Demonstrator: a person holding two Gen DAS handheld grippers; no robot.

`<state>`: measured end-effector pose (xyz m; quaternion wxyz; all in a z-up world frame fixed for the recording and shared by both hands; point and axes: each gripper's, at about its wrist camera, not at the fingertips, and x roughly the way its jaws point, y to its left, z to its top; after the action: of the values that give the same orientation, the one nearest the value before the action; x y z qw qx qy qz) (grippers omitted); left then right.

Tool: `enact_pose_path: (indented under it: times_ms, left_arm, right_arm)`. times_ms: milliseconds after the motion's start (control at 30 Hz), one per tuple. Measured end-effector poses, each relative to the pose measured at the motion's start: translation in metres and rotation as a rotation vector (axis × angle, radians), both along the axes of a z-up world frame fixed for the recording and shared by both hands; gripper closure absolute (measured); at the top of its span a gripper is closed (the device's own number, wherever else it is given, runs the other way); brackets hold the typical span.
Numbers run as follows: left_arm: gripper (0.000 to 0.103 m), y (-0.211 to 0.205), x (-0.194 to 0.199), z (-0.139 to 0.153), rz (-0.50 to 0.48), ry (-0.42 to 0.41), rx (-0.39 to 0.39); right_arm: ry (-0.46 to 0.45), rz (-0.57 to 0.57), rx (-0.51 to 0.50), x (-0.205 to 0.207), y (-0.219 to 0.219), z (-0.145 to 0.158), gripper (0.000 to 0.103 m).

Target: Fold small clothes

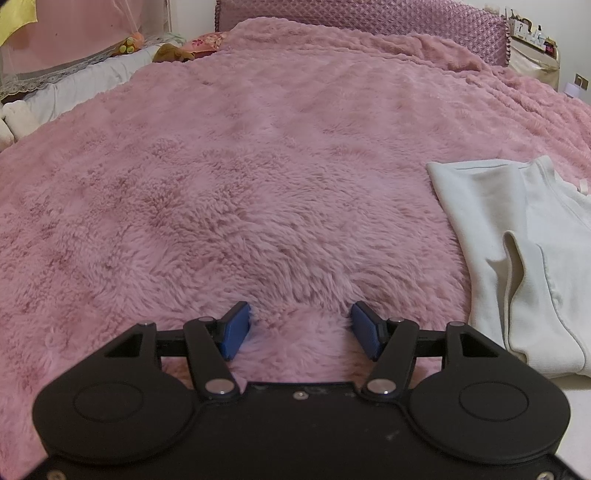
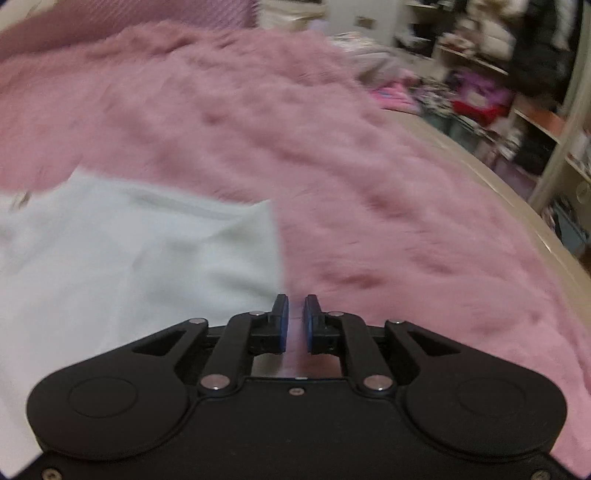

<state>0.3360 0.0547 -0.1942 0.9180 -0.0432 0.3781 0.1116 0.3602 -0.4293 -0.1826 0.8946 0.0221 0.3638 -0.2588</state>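
The white garment (image 1: 517, 236) lies on the fluffy pink blanket (image 1: 240, 177), ahead and to the right of the left gripper (image 1: 301, 330). It is partly folded: a flat panel at its far end, and nearer the tool a doubled-over strip with a ribbed hem and a curved seam. Its near edge ends just beside the gripper's right linkage arm, without touching the blue pads (image 1: 236, 328).

The left gripper's jaws stand wide apart, with bare pink pile between them and nothing held. It sits low over the blanket.

In the right wrist view, which is motion-blurred, the same white garment (image 2: 129, 258) spreads ahead and to the left of the right gripper (image 2: 295, 325), its straight right edge running down to just beside the left pad. The right gripper's jaws are nearly together, a narrow gap left between the blue pads; whether they pinch any cloth cannot be told through the blur.

Far ahead of the left gripper runs a quilted purple headboard (image 1: 369, 18), with plush toys (image 1: 170, 51) off to the far left. To the right of the right gripper stand cluttered shelves (image 2: 517, 92).
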Motion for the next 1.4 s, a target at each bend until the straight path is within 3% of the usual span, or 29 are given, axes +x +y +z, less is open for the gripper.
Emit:
enact_pose_path:
  times_ms: [33, 100, 167, 300, 433, 533, 567, 600, 633, 733, 933, 1067, 1167, 1300, 1333, 1367, 1400]
  left_arm:
    - [0.041, 0.0, 0.0, 0.0, 0.001, 0.0, -0.002]
    - [0.04, 0.001, 0.0, 0.0, 0.0, 0.0, -0.005]
    - [0.04, 0.001, 0.0, 0.0, -0.002, 0.0, -0.005]
    - [0.04, 0.003, 0.0, 0.0, 0.0, 0.001, -0.011]
    - [0.04, 0.002, 0.0, 0.0, -0.002, 0.003, -0.003]
    - [0.04, 0.001, 0.0, 0.0, -0.002, 0.002, 0.001]
    - [0.04, 0.0, 0.0, -0.001, -0.003, 0.002, 0.003]
    - [0.04, 0.0, 0.0, -0.001, -0.003, 0.001, 0.004]
    - [0.04, 0.0, 0.0, -0.001, -0.002, 0.001, 0.005]
    - [0.04, -0.001, 0.0, -0.001, -0.003, 0.002, 0.008]
    - [0.04, 0.002, -0.001, 0.0, -0.004, 0.002, -0.008]
    - [0.04, 0.003, -0.001, 0.0, -0.002, 0.002, -0.012]
    - [0.04, 0.004, -0.001, -0.001, -0.002, 0.003, -0.015]
    - [0.04, 0.006, -0.002, 0.0, 0.001, 0.002, -0.03]
    - [0.04, 0.006, -0.002, 0.0, 0.0, 0.002, -0.028]
    - [0.04, 0.006, -0.002, 0.0, -0.002, 0.002, -0.024]
    - [0.04, 0.005, -0.002, 0.0, -0.003, 0.003, -0.021]
  right_arm:
    - [-0.023, -0.013, 0.011, -0.006, -0.007, 0.004, 0.101]
    - [-0.049, 0.006, 0.054, -0.016, -0.018, 0.011, 0.078]
    - [-0.063, 0.071, 0.18, -0.03, -0.03, 0.016, 0.061]
    - [-0.04, 0.139, 0.328, -0.06, -0.039, 0.018, 0.061]
    - [0.009, 0.24, 0.366, -0.075, -0.026, 0.01, 0.06]
    - [0.007, 0.25, 0.382, -0.068, -0.022, 0.005, 0.06]
    - [0.002, 0.252, 0.382, -0.064, -0.022, 0.003, 0.067]
    - [0.007, 0.253, 0.376, -0.061, -0.021, 0.002, 0.097]
    - [0.031, 0.256, 0.359, -0.057, -0.017, 0.001, 0.102]
    - [0.061, 0.236, 0.201, -0.057, 0.0, 0.009, 0.103]
    - [-0.039, 0.138, 0.117, -0.067, 0.006, 0.028, 0.103]
    - [-0.08, -0.006, -0.138, -0.073, 0.012, 0.044, 0.103]
    - [-0.026, -0.054, 0.105, -0.075, -0.031, 0.024, 0.103]
    - [-0.07, 0.123, 0.243, -0.083, -0.025, 0.02, 0.101]
    - [-0.063, 0.168, 0.285, -0.081, -0.02, 0.017, 0.096]
    - [-0.047, 0.189, 0.29, -0.077, -0.013, 0.014, 0.078]
    - [-0.011, 0.197, 0.27, -0.07, -0.007, 0.01, 0.069]
